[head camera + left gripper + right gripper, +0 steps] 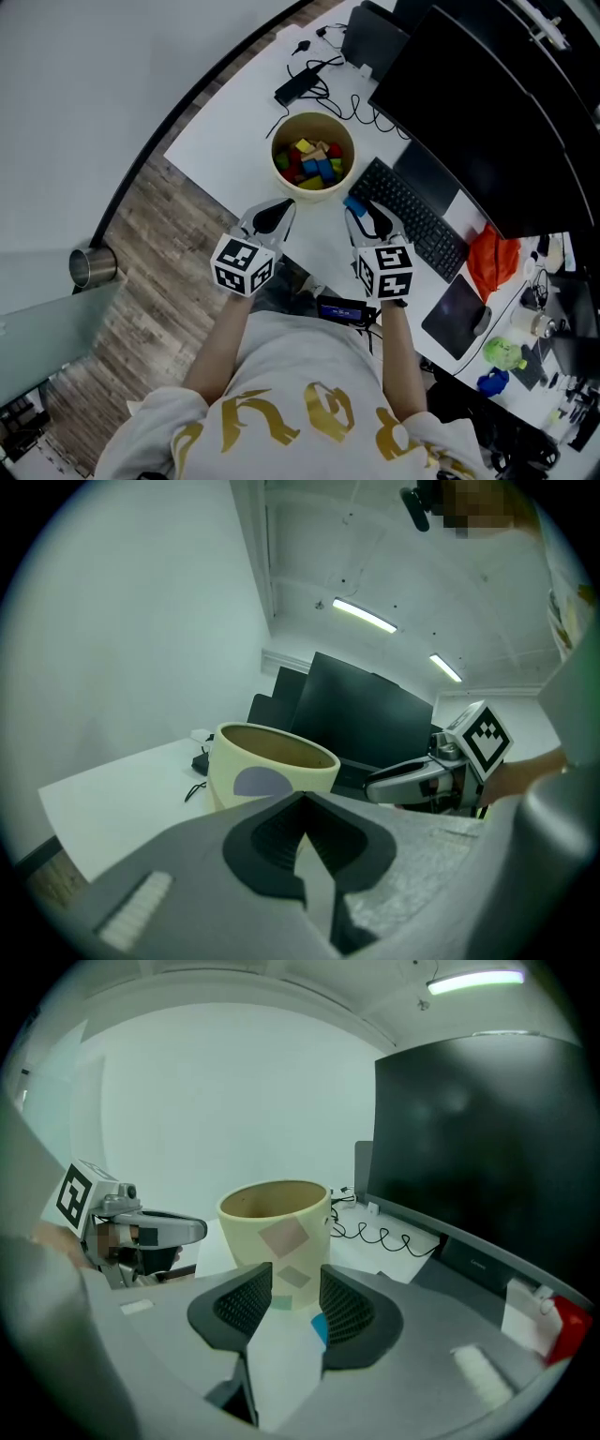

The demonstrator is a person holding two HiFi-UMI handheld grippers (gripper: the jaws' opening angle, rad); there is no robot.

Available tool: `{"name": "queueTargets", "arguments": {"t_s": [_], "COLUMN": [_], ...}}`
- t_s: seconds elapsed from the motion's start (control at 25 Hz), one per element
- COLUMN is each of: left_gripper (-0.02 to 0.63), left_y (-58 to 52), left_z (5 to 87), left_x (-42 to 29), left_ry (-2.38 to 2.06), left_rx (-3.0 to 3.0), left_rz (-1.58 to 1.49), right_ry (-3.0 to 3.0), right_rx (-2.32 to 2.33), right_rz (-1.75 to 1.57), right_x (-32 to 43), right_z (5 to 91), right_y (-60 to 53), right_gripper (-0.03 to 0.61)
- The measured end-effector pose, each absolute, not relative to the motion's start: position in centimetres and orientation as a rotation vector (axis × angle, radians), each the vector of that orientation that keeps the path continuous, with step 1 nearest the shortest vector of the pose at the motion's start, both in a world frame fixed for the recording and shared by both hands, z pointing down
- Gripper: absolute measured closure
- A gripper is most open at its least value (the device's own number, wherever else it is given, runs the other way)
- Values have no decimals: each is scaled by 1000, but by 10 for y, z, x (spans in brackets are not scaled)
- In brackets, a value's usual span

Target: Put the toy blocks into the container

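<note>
A cream container (312,191) stands on the white desk, with several coloured toy blocks (315,161) inside. Both grippers sit just short of it, side by side. My left gripper (278,210) is shut and empty; its pads meet at the tips (300,803), with the container (272,761) straight ahead. My right gripper (364,208) is open (295,1288) and faces the container (277,1232). A small blue block (354,202) lies on the desk at its tip, showing beside the inner face of the right-hand pad (320,1327).
A black keyboard (414,217) lies right of the right gripper, below a large monitor (497,112). A power adapter with cables (298,86) is behind the container. An orange-red thing (492,261) and a mouse (480,321) are at the right. The desk edge runs along the left.
</note>
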State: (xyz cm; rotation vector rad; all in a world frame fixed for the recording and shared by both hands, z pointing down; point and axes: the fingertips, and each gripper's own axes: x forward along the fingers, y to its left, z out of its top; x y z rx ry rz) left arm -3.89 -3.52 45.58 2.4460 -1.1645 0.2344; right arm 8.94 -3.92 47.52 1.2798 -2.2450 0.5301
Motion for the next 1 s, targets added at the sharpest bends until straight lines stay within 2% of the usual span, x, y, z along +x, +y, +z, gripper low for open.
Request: {"name": "queueTargets", "arguments": {"t_s": [1.0], "left_gripper": [604], "left_y": [-40], "left_z": [523], "left_x": [-31], "left_ry": [-1034], "left_rx": [2340], "left_rz": [295], "right_ry": [-1971], "right_rx": [1041], "right_rz": [526], "right_x": [112], "right_z": [586], "right_y": [-40], "right_gripper": [382]}}
